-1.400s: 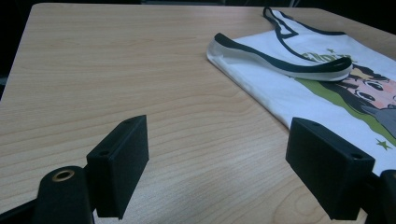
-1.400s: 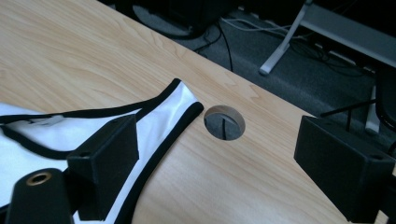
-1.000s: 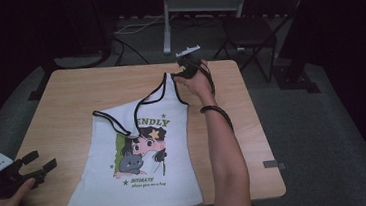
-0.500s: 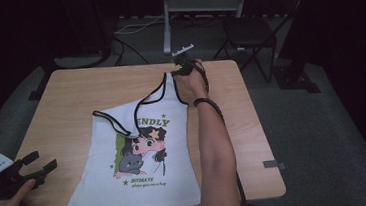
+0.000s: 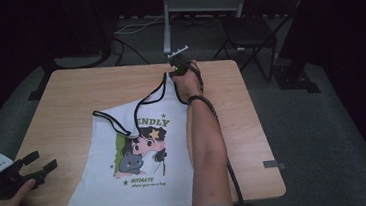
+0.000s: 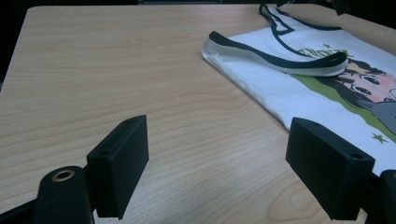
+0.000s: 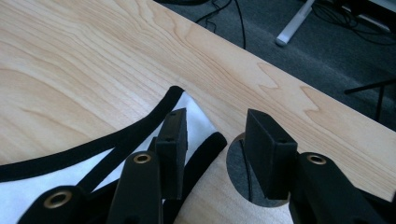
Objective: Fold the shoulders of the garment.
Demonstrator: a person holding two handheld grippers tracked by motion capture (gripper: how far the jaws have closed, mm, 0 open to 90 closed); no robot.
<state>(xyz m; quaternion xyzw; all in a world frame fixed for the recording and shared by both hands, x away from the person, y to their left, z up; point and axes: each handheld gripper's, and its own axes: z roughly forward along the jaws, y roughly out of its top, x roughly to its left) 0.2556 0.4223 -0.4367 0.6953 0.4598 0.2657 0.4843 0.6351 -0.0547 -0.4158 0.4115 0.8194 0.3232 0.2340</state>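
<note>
Tank top on bench: we judge strap-straightening underway, right hand-held gripper parted beside the strap (left hand-held gripper wide apart, idle); next, close on strap.

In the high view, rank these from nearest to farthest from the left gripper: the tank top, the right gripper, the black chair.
1. Tank top, just right of the left gripper.
2. Right gripper, at the table's far edge.
3. Black chair, on the floor beyond the table.
</note>
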